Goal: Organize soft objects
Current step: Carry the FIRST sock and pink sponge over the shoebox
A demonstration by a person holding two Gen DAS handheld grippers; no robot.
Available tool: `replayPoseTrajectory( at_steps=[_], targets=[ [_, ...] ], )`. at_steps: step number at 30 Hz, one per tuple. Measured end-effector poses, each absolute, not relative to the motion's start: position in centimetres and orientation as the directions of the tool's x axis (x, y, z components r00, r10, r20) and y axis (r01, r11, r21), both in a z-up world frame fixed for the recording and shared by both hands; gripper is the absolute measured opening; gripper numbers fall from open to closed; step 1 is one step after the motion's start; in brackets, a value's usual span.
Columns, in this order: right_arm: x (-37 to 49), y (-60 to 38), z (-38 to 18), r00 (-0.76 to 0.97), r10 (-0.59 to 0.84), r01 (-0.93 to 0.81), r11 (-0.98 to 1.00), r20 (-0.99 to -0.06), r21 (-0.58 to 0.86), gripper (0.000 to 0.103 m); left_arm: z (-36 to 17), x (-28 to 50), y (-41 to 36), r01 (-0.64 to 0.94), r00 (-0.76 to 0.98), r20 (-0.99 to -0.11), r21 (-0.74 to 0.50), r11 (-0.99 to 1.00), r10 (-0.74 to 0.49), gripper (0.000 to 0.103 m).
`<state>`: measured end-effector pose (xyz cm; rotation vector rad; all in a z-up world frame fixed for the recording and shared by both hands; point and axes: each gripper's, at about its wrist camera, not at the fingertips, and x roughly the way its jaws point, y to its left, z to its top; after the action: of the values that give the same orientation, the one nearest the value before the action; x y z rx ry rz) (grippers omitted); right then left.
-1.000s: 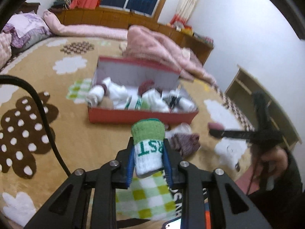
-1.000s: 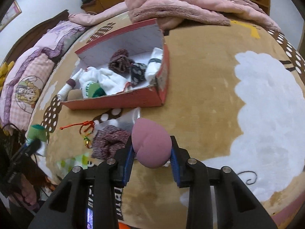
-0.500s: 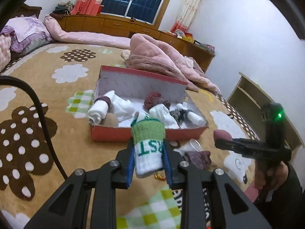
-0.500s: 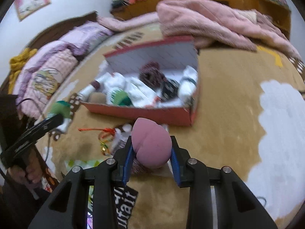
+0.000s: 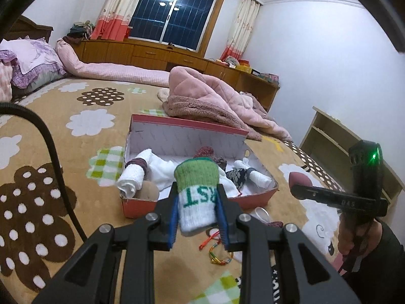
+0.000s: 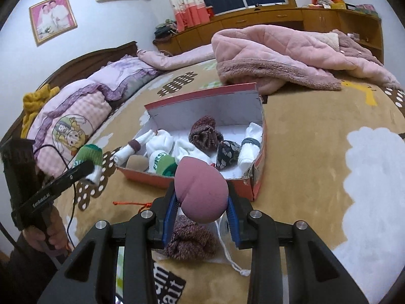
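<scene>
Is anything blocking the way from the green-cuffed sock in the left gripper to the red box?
Nothing visible blocks it. The sock is clamped in the left gripper just short of the red box, whose top is open; only its low front wall lies between.

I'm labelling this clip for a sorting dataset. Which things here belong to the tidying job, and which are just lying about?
Part of the job:
green-cuffed sock in left gripper
pink sock roll in right gripper
red box
maroon knit bundle

Lying about:
pink quilt
red cord
pillow

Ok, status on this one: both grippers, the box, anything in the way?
Left gripper shut on green-topped sock roll. Right gripper shut on pink roll. Red box open, part filled. Maroon bundle and red cord loose on blanket.
</scene>
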<state>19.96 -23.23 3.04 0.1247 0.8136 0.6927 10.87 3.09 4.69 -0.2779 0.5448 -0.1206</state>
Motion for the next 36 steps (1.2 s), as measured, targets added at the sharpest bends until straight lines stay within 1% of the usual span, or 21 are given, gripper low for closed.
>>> replayPoseTrajectory(
  at_steps=[10, 18, 28, 36],
  targets=[
    [20.6, -22.5, 2.8, 0.499, 0.621, -0.529, 0.771, -0.604, 0.356, 0.036, 5.2, 11.5, 3.7, 0.045, 0.879, -0.446, -0.279, 0.959, -0.170, 0.027],
    [20.8, -21.4, 2.8, 0.505, 0.623, -0.540, 0.768, -0.598, 0.344, 0.036, 4.4, 12.2, 4.1, 0.030, 0.873, -0.457, -0.295, 0.955, -0.168, 0.027],
    [21.5, -20.5, 2.1, 0.494, 0.627, -0.547, 0.763, -0.602, 0.345, 0.036, 3.9, 13.0, 2.7, 0.062, 0.870, -0.459, -0.264, 0.962, -0.182, 0.027],
    [21.7, -20.2, 2.4, 0.501, 0.634, -0.550, 0.759, -0.589, 0.349, 0.036, 4.2, 13.6, 2.8, 0.052, 0.873, -0.456, -0.260, 0.964, -0.170, 0.027]
  ],
)
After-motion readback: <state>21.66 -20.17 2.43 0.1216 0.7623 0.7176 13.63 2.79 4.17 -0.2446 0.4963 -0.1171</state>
